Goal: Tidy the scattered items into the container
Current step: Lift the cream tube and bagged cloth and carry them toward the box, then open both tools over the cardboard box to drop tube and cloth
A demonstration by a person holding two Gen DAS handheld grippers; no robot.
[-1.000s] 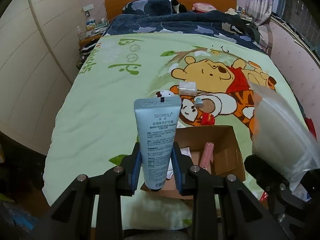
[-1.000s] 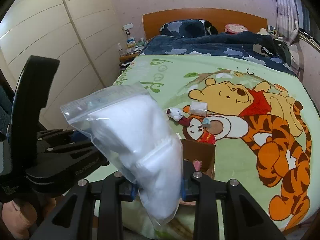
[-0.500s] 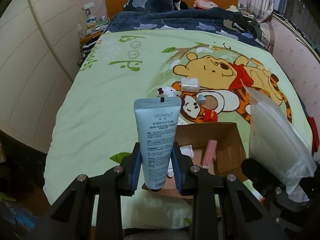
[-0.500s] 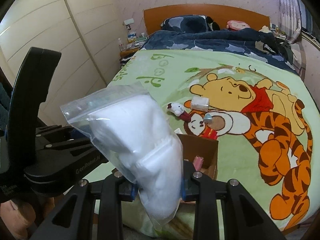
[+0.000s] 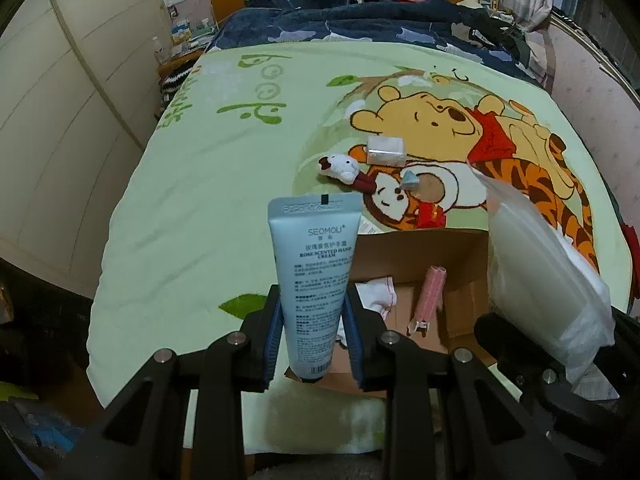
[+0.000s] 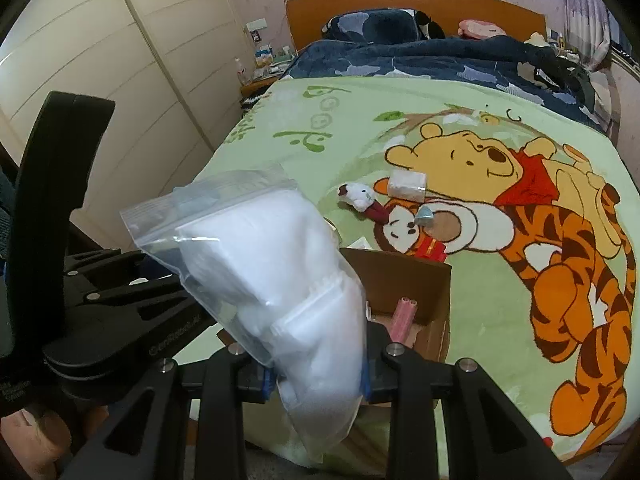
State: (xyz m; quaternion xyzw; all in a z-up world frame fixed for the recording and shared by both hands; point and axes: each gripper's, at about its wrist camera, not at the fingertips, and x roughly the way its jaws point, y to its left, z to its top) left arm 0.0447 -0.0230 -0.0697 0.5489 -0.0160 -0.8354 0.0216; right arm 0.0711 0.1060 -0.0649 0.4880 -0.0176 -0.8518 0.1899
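My left gripper (image 5: 312,344) is shut on a pale blue hand cream tube (image 5: 314,272), held upright over the near left corner of an open cardboard box (image 5: 460,252). My right gripper (image 6: 316,376) is shut on a clear zip bag of white pads (image 6: 272,276), held just near of the box (image 6: 434,280). The bag also shows in the left wrist view (image 5: 536,280). Inside the box lie a pink tube (image 5: 430,296) and a white cloth (image 5: 376,296). A small plush toy (image 5: 340,166), a white packet (image 5: 386,146), a small grey-blue piece (image 5: 410,180) and a red item (image 5: 432,214) lie on the bed beyond the box.
The box sits near the foot edge of a bed with a green cartoon blanket (image 5: 220,184). A dark blue duvet (image 5: 360,24) and a wooden headboard (image 6: 400,4) are at the far end. A cream wardrobe (image 6: 140,60) stands to the left and a cluttered nightstand (image 5: 180,44) beside it.
Both grippers have moved slightly forward towards the box, each keeping its item. The bed items sit as before.
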